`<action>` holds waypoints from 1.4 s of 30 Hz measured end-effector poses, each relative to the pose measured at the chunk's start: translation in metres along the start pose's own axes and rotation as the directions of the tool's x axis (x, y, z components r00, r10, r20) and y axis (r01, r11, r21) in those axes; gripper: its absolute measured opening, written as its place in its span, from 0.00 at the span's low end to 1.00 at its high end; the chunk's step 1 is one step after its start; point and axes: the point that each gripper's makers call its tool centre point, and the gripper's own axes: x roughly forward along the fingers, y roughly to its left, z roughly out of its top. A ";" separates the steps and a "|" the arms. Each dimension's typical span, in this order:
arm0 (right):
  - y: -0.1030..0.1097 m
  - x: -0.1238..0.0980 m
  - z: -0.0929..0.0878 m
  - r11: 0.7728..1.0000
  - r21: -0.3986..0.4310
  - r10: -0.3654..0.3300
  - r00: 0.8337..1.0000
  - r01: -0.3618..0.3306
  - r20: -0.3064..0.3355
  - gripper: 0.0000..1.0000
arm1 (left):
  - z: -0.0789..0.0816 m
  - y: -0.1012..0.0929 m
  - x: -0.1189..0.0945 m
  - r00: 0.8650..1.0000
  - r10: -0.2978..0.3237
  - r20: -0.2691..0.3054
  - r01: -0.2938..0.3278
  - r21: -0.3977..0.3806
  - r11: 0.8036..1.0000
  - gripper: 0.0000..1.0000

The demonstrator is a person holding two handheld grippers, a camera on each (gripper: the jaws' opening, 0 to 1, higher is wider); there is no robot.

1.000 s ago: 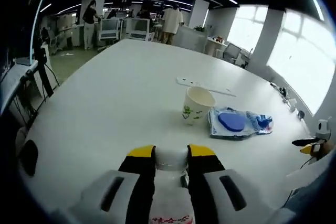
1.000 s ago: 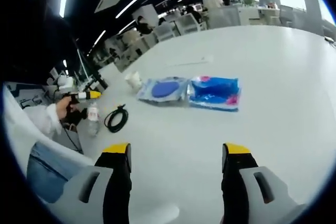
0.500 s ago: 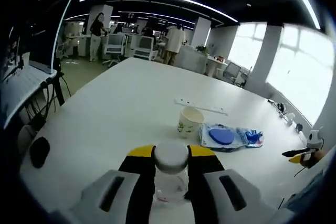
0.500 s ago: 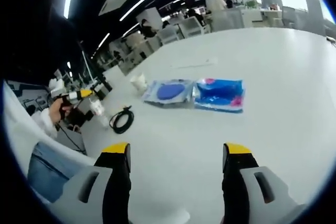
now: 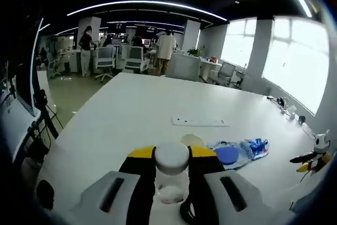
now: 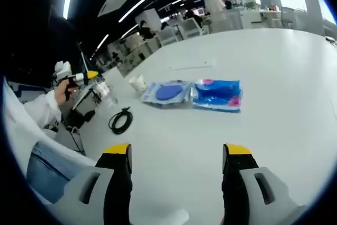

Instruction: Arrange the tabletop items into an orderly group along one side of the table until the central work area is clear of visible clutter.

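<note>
White bench [image 5: 121, 114] in an open office with desks, chairs and standing people behind; on it a paper cup [image 6: 138, 84], two blue packets [image 6: 192, 93] side by side, a coiled black cable [image 6: 120, 120] and a flat white strip [image 5: 200, 122]. Left gripper [image 5: 171, 154] fingers pinch a clear bottle with a white cap [image 5: 171, 175], held above the bench near the cup. Right gripper [image 6: 177, 151] fingers spread wide over bare bench, short of the packets.

Both views look across white table [image 5: 131, 114] from near edge – shared: blue packets [image 6: 216, 94], paper cup [image 6: 138, 84].
</note>
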 end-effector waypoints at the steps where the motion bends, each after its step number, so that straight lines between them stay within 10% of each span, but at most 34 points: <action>1: 0.000 0.000 0.000 1.000 0.002 0.001 1.000 -0.001 0.001 0.68 | 0.002 -0.001 0.005 1.000 -0.003 -0.010 0.004 0.029 1.000 0.21; 16: 0.000 0.006 0.004 1.000 -0.001 0.012 1.000 -0.012 -0.014 0.69 | 0.042 0.011 0.055 0.999 -0.025 0.027 0.022 0.101 0.995 0.21; 42: -0.014 0.012 0.000 0.999 0.040 -0.009 0.999 0.011 -0.037 0.69 | 0.023 0.001 0.104 0.996 -0.051 -0.068 0.059 0.114 0.992 0.22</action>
